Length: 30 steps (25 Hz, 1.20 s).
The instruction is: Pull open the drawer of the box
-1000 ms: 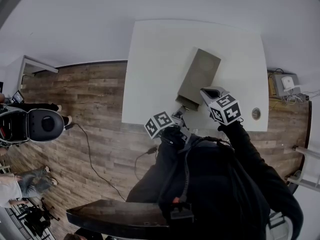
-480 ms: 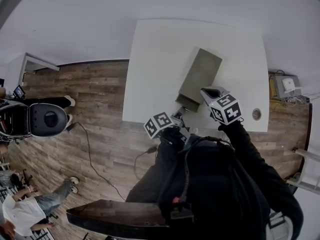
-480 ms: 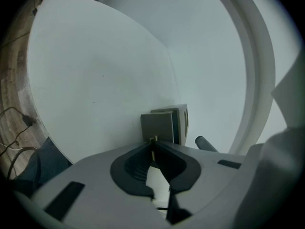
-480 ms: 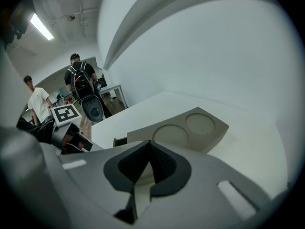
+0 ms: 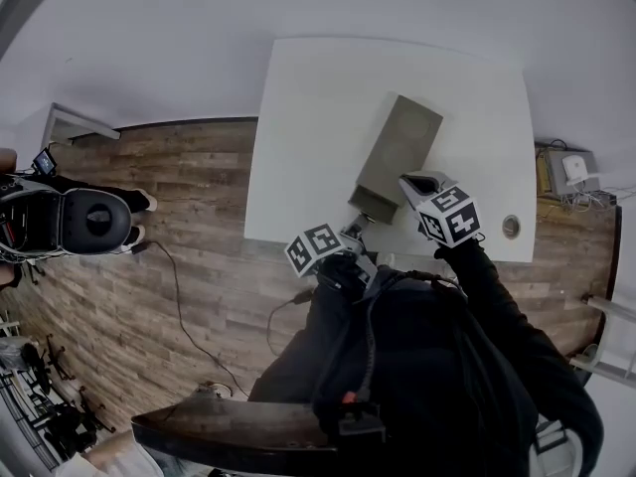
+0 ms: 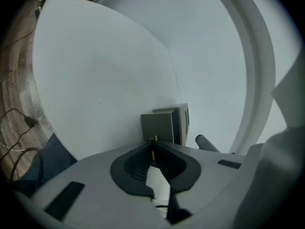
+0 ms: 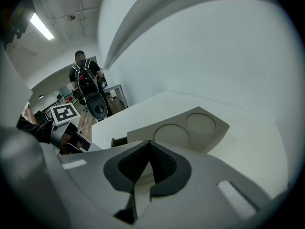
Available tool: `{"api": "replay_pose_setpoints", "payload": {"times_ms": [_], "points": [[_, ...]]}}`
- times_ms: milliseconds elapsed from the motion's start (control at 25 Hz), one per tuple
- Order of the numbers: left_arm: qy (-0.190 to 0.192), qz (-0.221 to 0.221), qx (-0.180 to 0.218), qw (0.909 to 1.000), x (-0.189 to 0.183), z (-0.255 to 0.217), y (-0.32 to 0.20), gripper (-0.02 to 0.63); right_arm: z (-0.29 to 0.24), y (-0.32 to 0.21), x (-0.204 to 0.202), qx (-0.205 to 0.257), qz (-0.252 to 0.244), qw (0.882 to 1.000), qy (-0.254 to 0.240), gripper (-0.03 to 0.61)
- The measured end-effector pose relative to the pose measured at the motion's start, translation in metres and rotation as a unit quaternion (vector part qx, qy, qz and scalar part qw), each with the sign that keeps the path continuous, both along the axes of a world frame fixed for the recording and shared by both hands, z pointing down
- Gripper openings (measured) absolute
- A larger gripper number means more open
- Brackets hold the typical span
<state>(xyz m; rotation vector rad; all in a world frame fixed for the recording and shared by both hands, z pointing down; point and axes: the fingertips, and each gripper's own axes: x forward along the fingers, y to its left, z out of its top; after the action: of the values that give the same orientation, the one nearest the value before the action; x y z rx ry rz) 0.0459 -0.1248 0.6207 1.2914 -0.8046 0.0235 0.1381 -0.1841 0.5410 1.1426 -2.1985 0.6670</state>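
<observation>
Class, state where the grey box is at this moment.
In the head view the box lies diagonally on the white table, its near end by the front edge, between the left gripper and the right gripper.

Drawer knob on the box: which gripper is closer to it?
Left. The left gripper pinches the drawer knob; the right gripper sits shut over the top of the box.
</observation>
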Motion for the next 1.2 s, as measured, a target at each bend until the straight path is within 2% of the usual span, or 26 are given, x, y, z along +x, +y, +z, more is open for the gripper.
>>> {"api": "replay_pose_setpoints", "payload": {"times_ms": [1200], "points": [[-0.014,0.002,-0.006,0.9999,-0.015,0.000,0.015,0.021,0.004,0.000,-0.003,-0.004,-0.005,1.000,-0.002,-0.003]]}}
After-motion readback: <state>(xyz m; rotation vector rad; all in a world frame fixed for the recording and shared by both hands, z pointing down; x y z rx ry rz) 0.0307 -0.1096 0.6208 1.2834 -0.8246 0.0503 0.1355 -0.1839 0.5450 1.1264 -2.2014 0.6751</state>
